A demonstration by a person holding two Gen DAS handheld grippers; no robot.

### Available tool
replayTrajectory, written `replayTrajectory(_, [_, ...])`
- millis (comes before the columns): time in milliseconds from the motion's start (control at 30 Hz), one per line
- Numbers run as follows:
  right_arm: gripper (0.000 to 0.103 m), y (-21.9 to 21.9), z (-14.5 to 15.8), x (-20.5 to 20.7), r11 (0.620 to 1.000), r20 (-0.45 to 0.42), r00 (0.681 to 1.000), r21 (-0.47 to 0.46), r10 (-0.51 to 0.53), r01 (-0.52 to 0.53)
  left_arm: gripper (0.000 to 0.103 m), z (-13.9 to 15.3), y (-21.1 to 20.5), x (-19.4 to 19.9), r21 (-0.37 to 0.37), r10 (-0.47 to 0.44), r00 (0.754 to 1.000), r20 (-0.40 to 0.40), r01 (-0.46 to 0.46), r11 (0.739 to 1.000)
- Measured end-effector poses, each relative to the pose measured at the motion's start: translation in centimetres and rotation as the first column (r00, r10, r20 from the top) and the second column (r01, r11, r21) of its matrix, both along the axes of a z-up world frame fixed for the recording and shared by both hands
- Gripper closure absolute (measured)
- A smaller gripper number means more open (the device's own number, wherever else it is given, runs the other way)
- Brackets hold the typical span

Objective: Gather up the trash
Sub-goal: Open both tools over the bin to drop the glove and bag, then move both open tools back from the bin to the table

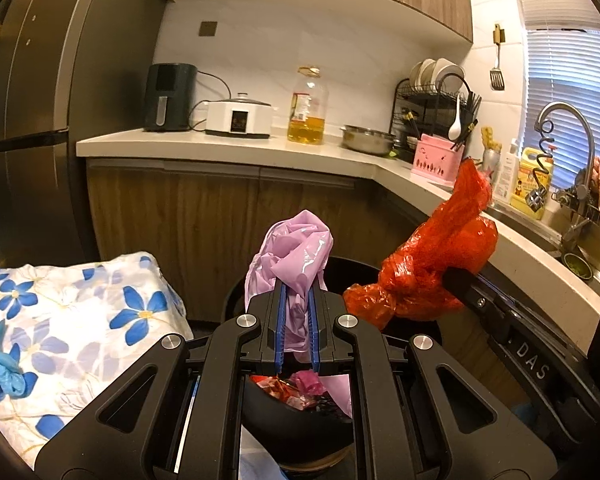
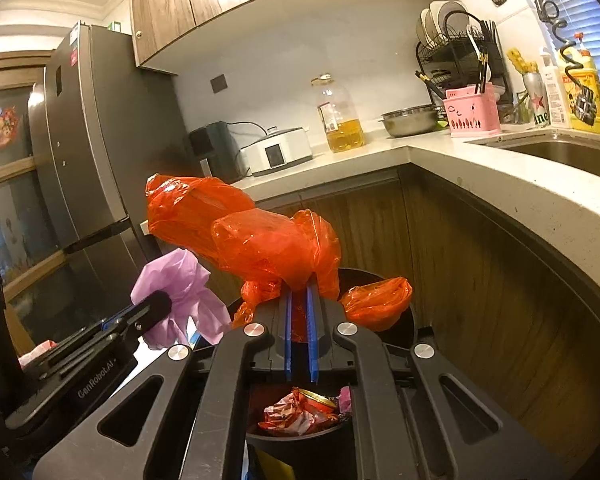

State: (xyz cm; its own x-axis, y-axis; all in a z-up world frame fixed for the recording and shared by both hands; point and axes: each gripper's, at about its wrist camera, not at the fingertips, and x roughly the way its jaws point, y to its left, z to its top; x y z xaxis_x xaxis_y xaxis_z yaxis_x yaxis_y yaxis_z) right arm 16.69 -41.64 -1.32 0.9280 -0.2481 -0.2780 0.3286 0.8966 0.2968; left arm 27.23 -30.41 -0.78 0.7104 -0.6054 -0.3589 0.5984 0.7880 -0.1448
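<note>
1. Above the black trash bin (image 1: 296,420), the left gripper (image 1: 299,300) has its fingers (image 1: 281,320) pressed nearly together on a crumpled purple plastic bag (image 1: 292,248), which bunches up beyond the tips and also trails down between the blue pads.
2. Just to its right, the right gripper (image 2: 300,300) clamps a crumpled red plastic bag (image 2: 260,240) between its narrow-set fingers (image 2: 311,328); the bag balloons above and to both sides of the tips.
3. Both bags hang over the bin's open mouth, close beside each other; whether they touch cannot be told.
4. Inside the bin lie crushed red-and-white wrappers (image 2: 300,412) and a scrap of pink.
5. Left of the bin, a cloth with blue flowers (image 1: 80,320) covers a surface, and a blue glove (image 1: 0,372) rests at its edge.
6. Behind, the pale tabletop (image 1: 220,148) carries a dark air fryer (image 1: 170,96), a white cooker (image 1: 238,118), a bottle of oil (image 1: 307,108), a steel bowl (image 1: 368,140), a pink holder (image 1: 438,160) and a dish rack (image 1: 432,100).
7. A sink (image 2: 572,156) with a curved faucet (image 1: 568,128) sits at the right, and a dark refrigerator (image 2: 88,140) stands at the left.
</note>
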Motion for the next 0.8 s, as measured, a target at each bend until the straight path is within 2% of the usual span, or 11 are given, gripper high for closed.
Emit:
replayTrajectory(67, [0.09, -0.2, -0.1, 0.3, 1.0, -0.004, 1.0, 0.002, 0.004, -0.004, 0.094, -0.2, -0.3, 0.1, 0.0, -0.01, 1.0, -0.009, 0.01, 1.0])
replayTrajectory(100, [0.081, -0.2, -0.2, 0.4, 1.0, -0.007, 1.0, 0.002, 0.006, -0.006, 0.094, -0.3, -0.4, 0.2, -0.002, -0.019, 1.0, -0.014, 0.019, 1.0])
replayTrajectory(133, [0.077, -0.4, -0.2, 0.6, 1.0, -0.011, 1.0, 0.001, 0.011, -0.011, 0.094, -0.5, -0.6, 0.3, -0.001, -0.029, 0.999, -0.017, 0.029, 1.0])
replayTrajectory(300, [0.071, -1.0, -0.6, 0.6, 1.0, -0.025, 1.0, 0.014, 0.002, -0.002, 0.086, -1.4, -1.3, 0.7, 0.037, -0.045, 0.998, -0.033, 0.046, 0.998])
replayTrajectory(367, [0.071, -1.3, -0.7, 0.3, 1.0, -0.021, 1.0, 0.021, -0.014, 0.014, 0.071, -1.7, -1.4, 0.8, 0.041, -0.05, 0.998, -0.043, 0.052, 0.998])
replayTrajectory(400, [0.069, -1.3, -0.8, 0.1, 1.0, -0.021, 1.0, 0.025, -0.018, 0.018, 0.067, -1.8, -1.4, 0.7, 0.044, -0.042, 0.998, -0.037, 0.044, 0.998])
replayTrajectory(467, [0.065, -1.4, -0.8, -0.2, 0.999, -0.018, 0.999, 0.03, -0.029, 0.029, 0.051, -1.9, -1.2, 0.5, 0.042, -0.044, 0.998, -0.033, 0.046, 0.998])
replayTrajectory(667, [0.056, -0.9, -0.5, -1.1, 0.999, -0.016, 0.999, 0.016, -0.04, 0.041, 0.033, -2.0, 0.5, -0.2, 0.033, -0.003, 0.999, -0.036, 0.004, 0.999])
replayTrajectory(700, [0.052, -0.7, -0.4, -1.2, 0.999, -0.018, 0.999, 0.01, -0.041, 0.042, 0.032, -2.0, 0.8, -0.3, 0.033, 0.004, 0.999, -0.038, -0.003, 0.999])
replayTrajectory(800, [0.041, 0.1, -0.3, -1.6, 0.999, -0.02, 0.999, -0.003, -0.035, 0.035, 0.022, -2.1, 2.8, -1.1, 0.048, 0.061, 0.998, -0.033, -0.06, 0.997])
